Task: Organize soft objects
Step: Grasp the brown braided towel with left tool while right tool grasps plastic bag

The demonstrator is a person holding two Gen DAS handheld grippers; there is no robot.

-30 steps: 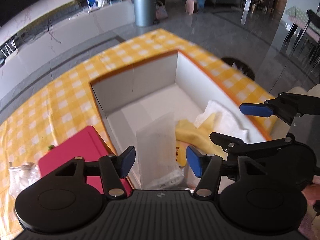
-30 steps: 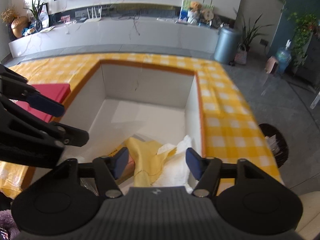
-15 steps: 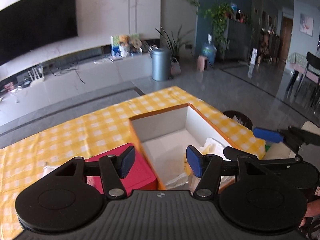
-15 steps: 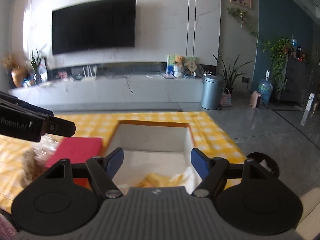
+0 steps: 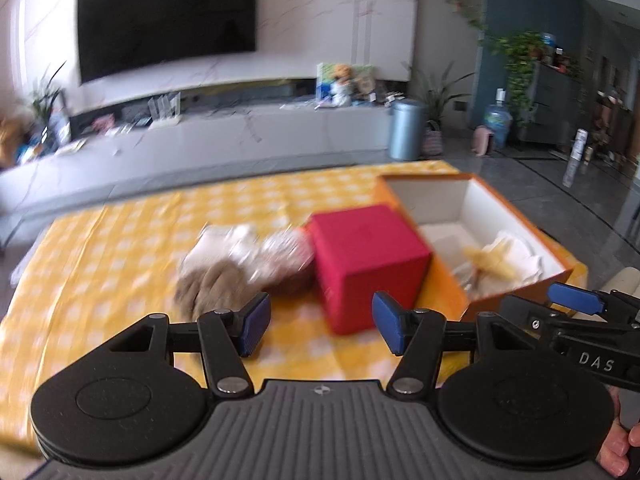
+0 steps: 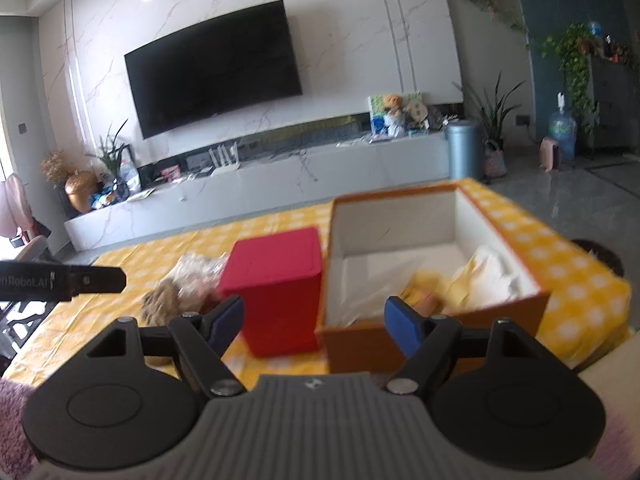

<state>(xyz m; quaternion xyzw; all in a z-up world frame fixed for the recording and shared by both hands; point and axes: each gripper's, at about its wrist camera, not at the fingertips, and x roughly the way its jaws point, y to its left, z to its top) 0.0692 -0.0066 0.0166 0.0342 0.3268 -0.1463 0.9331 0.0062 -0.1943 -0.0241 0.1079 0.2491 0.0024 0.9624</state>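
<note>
An orange box (image 5: 520,220) with a white inside stands at the right of the yellow checked table; it holds yellow and white soft cloths (image 5: 504,258). It also shows in the right wrist view (image 6: 432,322). A pile of soft things, brown plush and clear bags (image 5: 240,264), lies left of a red box (image 5: 368,264). My left gripper (image 5: 320,326) is open and empty, pulled back above the table's near side. My right gripper (image 6: 314,322) is open and empty, in front of the orange box and red box (image 6: 280,292). The view is blurred.
The yellow checked tablecloth (image 5: 100,272) covers the table. My right gripper's arm (image 5: 580,312) reaches in at the right of the left wrist view. A TV wall, a low cabinet and a grey bin (image 5: 406,130) stand beyond the table.
Both grippers have pulled back and up from over the orange box, empty. The views now take in the whole table, and the left one has swung left toward the pile.
</note>
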